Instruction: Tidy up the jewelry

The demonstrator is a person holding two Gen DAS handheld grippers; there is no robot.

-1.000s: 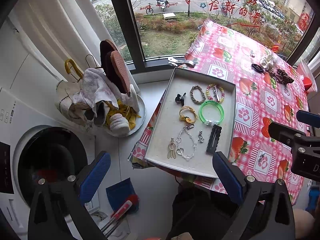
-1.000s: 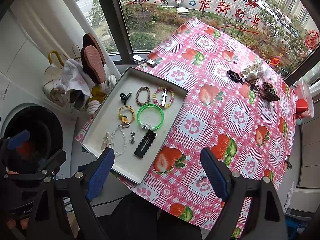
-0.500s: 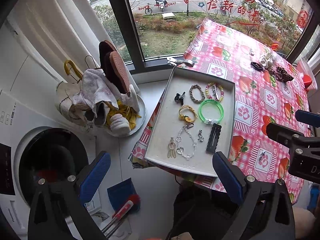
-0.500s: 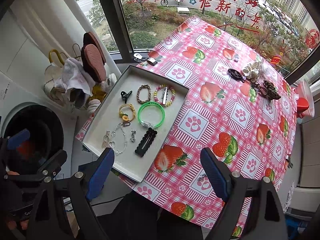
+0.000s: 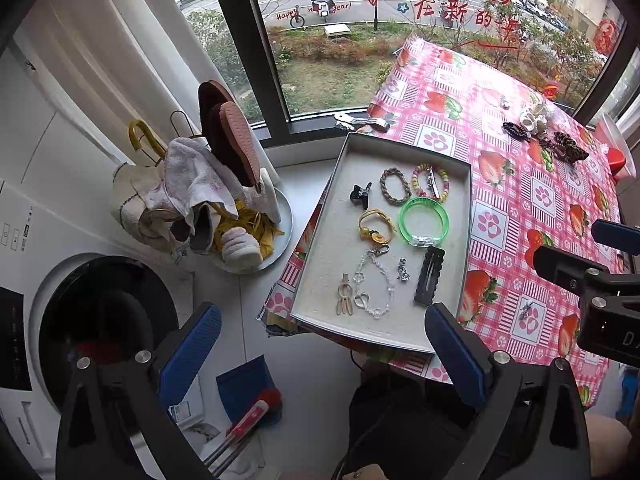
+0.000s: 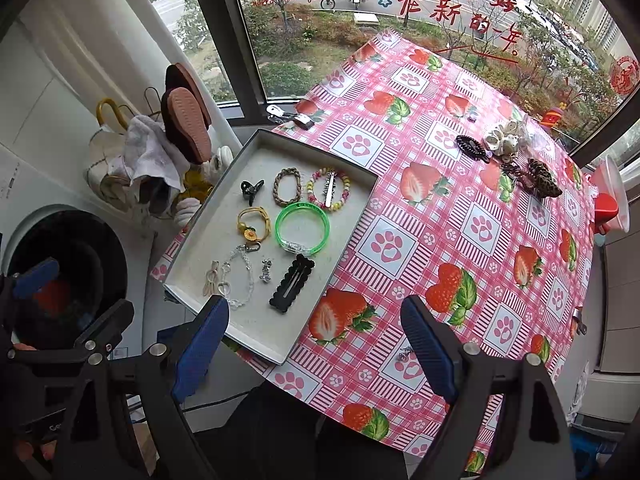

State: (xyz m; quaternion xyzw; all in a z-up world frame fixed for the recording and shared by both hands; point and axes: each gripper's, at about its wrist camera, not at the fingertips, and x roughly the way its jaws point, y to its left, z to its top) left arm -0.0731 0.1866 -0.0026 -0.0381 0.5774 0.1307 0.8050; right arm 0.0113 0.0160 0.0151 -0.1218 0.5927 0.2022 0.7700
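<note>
Left wrist view gives me the left hand-held gripper [image 5: 322,344] with its blue pads spread wide and nothing between them, hanging above the near edge of a grey tray [image 5: 326,220]. My right hand-held gripper [image 6: 314,336] is just as wide open and empty, over the tabletop [image 6: 460,208], which wears a pink checked cloth printed with strawberries and paw prints.

The tray sits on the tabletop's left corner, overhanging the edge. In it I see a green bangle [image 6: 303,229], a braided bracelet [image 6: 287,186], a beaded bracelet [image 6: 329,189], a yellow cord bracelet [image 6: 253,223], a clear chain [image 6: 239,276], a black hair clip [image 6: 292,283] and a small black claw clip [image 6: 251,189]. More pieces lie loose at the far right of the cloth, near the window [image 6: 320,28].

Left of the tabletop stands a washing machine [image 5: 92,312], with a round metal dish [image 5: 280,236] of slippers and cloths on the white ledge behind it.
</note>
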